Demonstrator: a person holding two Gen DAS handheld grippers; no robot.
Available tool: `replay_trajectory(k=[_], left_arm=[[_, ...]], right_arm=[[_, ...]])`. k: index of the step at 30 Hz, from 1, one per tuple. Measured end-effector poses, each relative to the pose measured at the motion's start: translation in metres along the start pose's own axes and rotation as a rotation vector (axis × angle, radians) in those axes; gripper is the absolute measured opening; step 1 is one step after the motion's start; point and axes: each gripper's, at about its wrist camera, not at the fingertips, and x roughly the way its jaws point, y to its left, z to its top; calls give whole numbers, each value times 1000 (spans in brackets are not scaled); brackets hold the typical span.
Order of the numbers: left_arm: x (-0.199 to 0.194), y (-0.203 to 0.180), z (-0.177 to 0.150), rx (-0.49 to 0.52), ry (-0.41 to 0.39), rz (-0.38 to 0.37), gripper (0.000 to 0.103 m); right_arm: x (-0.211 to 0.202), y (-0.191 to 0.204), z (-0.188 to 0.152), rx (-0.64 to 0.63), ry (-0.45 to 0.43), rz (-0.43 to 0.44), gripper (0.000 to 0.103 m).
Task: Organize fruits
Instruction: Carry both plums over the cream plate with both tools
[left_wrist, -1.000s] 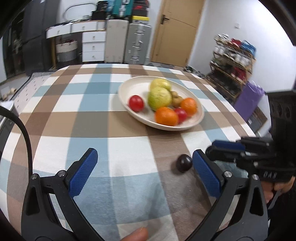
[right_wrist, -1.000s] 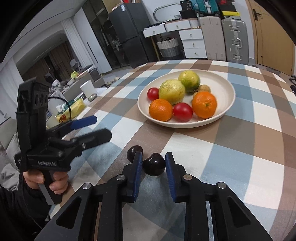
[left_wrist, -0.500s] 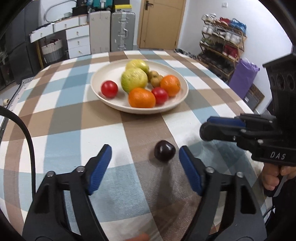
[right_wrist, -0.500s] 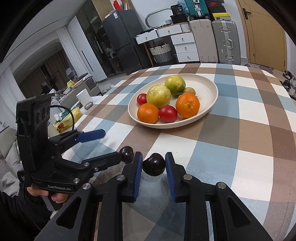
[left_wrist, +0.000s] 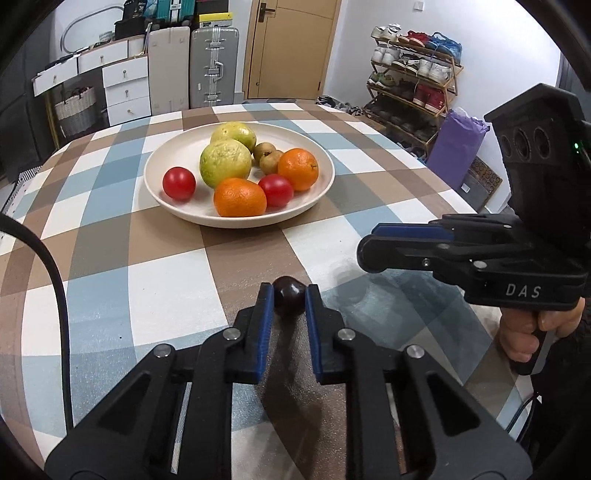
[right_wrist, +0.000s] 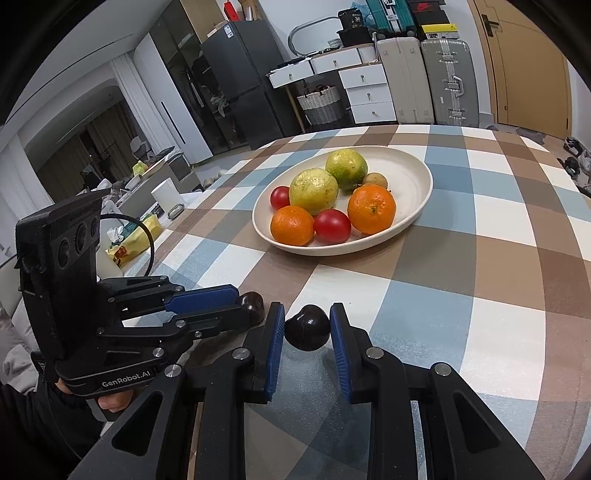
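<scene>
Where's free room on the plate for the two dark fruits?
The plate is bare along its far-right rim, behind the right orange and the small brown fruit. Its left and front are crowded with oranges, tomatoes and green fruits.

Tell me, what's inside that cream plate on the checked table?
The cream plate holds two oranges, two red tomatoes, two big yellow-green fruits and small brown fruits tucked behind. Anything behind the big fruits is covered.
</scene>
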Motion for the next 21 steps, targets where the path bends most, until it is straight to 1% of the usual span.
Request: replay_trajectory(k=[5, 12, 15, 16, 19, 21], left_arm=[[-4, 4, 0, -10, -8, -16, 8], [-4, 5, 0, -14, -2, -14, 9], [-2, 2, 1, -2, 3, -10, 14], [0, 1, 1, 0, 9, -10, 19], [6, -2, 2, 4, 27, -9, 29], [8, -4, 2, 13, 31, -11, 29]], right_arm=[[-1, -1, 0, 3, -4, -3, 26], [-2, -2, 1, 2, -5, -5, 26], [-3, -2, 3, 3, -7, -4, 26], [-3, -2, 3, 3, -7, -5, 26], [-5, -3, 2, 4, -9, -9, 26], [-6, -4, 3, 8, -12, -10, 26]])
